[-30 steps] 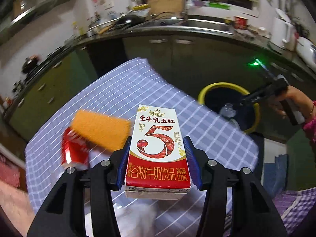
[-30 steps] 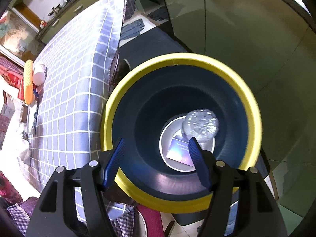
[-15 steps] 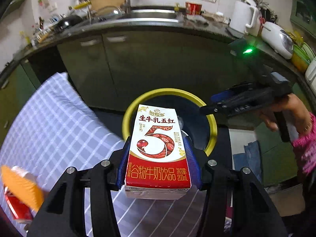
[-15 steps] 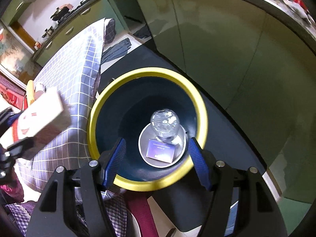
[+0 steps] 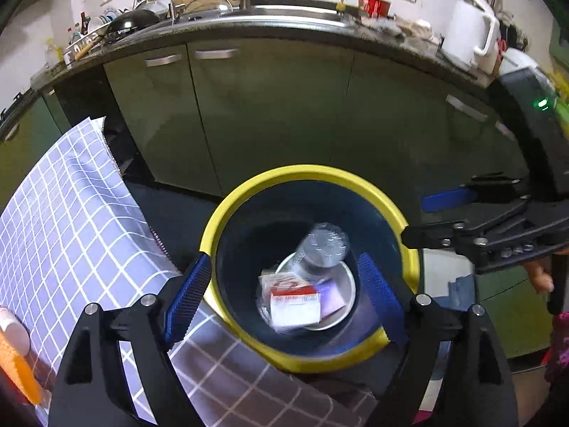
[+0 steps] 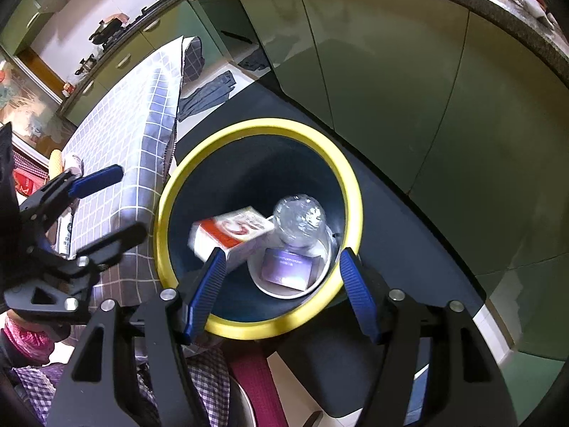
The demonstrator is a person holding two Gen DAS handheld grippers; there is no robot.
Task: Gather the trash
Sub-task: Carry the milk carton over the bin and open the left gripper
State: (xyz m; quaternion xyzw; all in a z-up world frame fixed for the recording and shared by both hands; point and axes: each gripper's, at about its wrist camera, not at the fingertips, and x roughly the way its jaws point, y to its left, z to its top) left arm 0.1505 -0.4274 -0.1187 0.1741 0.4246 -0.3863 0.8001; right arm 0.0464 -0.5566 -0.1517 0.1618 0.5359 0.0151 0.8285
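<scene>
A dark bin with a yellow rim (image 5: 249,199) (image 6: 352,185) stands on the floor beside the table. The red and white milk carton (image 5: 293,300) (image 6: 231,233) is inside the bin, blurred, beside a clear plastic bottle (image 5: 322,249) (image 6: 298,219), a white bowl (image 5: 350,291) and a purple box (image 6: 288,265). My left gripper (image 5: 284,295) is open and empty right above the bin. My right gripper (image 6: 281,291) is open and empty above the bin's near rim; it also shows in the left wrist view (image 5: 426,219).
The table with a blue checked cloth (image 5: 71,220) (image 6: 142,135) lies left of the bin, with an orange sponge (image 5: 16,370) and a white bottle (image 5: 12,331) on it. Green kitchen cabinets (image 5: 270,114) stand behind. Clothes (image 6: 209,94) lie on the floor.
My left gripper swung from the table to over the bin, opened and let go of the milk carton, which now is in the bin. My right gripper rose a little, still open.
</scene>
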